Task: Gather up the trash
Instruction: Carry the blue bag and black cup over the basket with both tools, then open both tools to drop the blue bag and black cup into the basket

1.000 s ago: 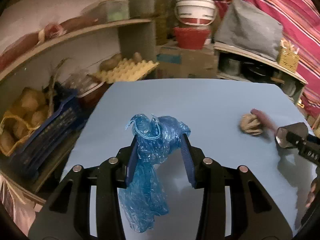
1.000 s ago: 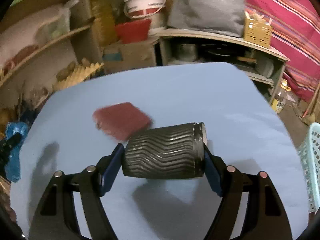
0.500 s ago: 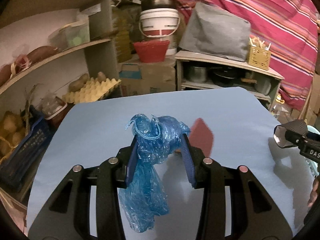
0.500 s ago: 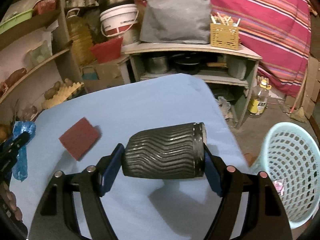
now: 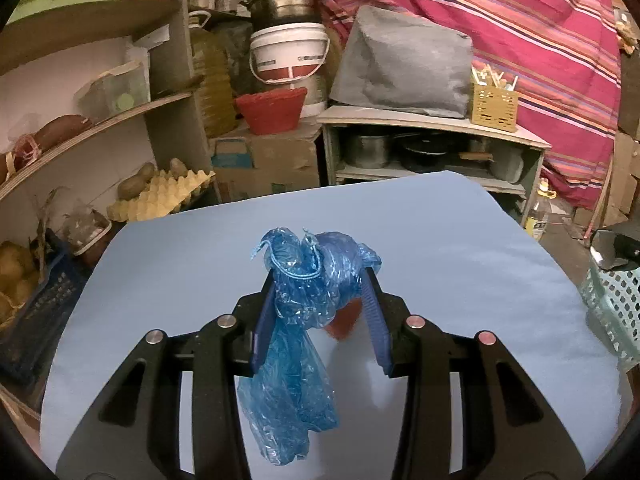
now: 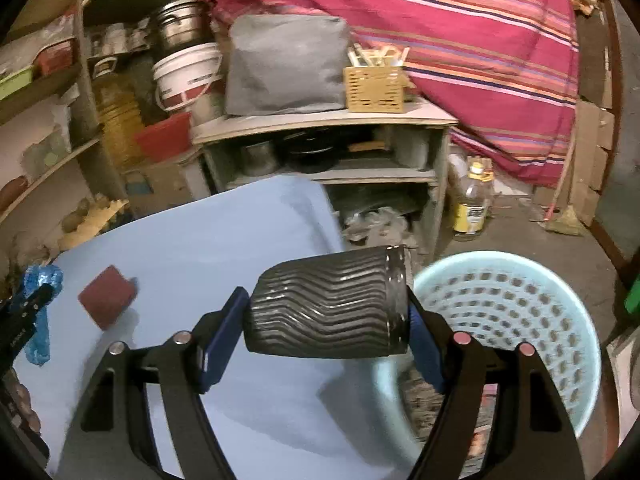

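At the far left of the left wrist view, curved wooden shelves (image 5: 96,128) carry a yellow egg tray (image 5: 160,198) with potatoes on it, and a dark blue crate (image 5: 36,320) sits below beside the light blue surface (image 5: 460,248). Over the middle of that surface the left tool (image 5: 320,300) pinches a crumpled blue plastic bag (image 5: 304,312) between its blue pads; the bag's knotted top bunches above the fingertips and its tail hangs down between the black arms. Behind the bag, a reddish patch (image 5: 340,326) shows on the surface, mostly hidden. At the right edge of this view part of the pale green basket (image 5: 612,312) stands past the edge of the surface, with the black end of the other tool above it.

In the right wrist view, the same blue bag appears at the far left, clamped in the left tool. Next to it a dark red square pad (image 6: 106,296) lies flat on the surface. Further right, the right tool (image 6: 326,320) grips a dark ribbed cup (image 6: 328,304) lying on its side, one pad against its base and the other against its rim. The cup hangs over the right edge of the surface, with its rim end above the near side of the basket, which stands on the floor and holds some scraps in its bottom. A plastic bottle (image 6: 472,208) stands on the floor behind it.
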`<state>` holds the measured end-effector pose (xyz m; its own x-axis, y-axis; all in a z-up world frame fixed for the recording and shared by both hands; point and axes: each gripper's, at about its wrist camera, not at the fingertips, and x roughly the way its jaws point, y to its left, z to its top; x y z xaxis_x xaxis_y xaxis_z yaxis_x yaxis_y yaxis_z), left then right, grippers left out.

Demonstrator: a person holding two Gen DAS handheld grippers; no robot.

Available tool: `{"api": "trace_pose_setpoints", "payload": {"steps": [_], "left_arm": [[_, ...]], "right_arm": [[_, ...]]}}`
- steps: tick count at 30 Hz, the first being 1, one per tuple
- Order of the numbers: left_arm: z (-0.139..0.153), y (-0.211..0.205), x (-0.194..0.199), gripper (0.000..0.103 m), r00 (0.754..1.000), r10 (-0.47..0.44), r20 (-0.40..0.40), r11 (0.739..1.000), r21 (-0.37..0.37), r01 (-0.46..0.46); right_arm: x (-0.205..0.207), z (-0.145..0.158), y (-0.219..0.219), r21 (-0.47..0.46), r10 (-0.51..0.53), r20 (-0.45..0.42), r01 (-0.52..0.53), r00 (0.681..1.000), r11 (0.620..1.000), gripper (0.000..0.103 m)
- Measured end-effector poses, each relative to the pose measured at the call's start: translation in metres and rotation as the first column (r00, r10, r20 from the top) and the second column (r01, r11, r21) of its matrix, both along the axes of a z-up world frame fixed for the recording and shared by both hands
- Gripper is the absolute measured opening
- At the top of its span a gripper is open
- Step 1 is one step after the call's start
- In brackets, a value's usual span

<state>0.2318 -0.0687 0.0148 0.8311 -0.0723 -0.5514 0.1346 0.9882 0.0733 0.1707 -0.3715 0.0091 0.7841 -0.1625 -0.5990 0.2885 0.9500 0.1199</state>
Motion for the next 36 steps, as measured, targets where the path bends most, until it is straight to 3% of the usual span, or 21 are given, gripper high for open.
{"api": "trace_pose_setpoints", "payload": {"steps": [8, 20, 27, 30, 33, 36], "left_arm": [[0.008, -0.031, -0.010, 0.040, 0.999, -0.035, 0.022, 0.999, 0.012, 0.035], [0.034, -0.108, -0.027, 0.040, 0.989, -0.131, 0.074, 0.991, 0.012, 0.131], [0.030, -0.186, -0.035, 0.040, 0.969, -0.240, 0.058, 0.969, -0.035, 0.243], [0.024, -0.212, -0.038, 0.040, 0.959, -0.282, 0.042, 0.957, -0.052, 0.284], [0.019, -0.246, -0.047, 0.040, 0.940, -0.338, 0.036, 0.938, -0.063, 0.340], [0.012, -0.272, -0.055, 0.040, 0.921, -0.388, 0.025, 0.918, -0.083, 0.389]], "right_arm": [[-0.031, 0.001, -0.058, 0.028, -0.083, 0.019, 0.083, 0.996, 0.996, 0.074], [-0.058, 0.011, -0.095, 0.052, -0.142, 0.081, 0.138, 0.987, 0.989, 0.074], [-0.062, 0.011, -0.109, 0.060, -0.160, 0.083, 0.155, 0.984, 0.986, 0.074], [-0.063, 0.012, -0.112, 0.005, -0.158, 0.084, 0.158, 0.984, 0.987, 0.074], [-0.068, 0.014, -0.123, -0.036, -0.160, 0.082, 0.164, 0.984, 0.986, 0.074], [-0.077, 0.011, -0.140, -0.022, -0.178, 0.078, 0.180, 0.981, 0.983, 0.074]]}}
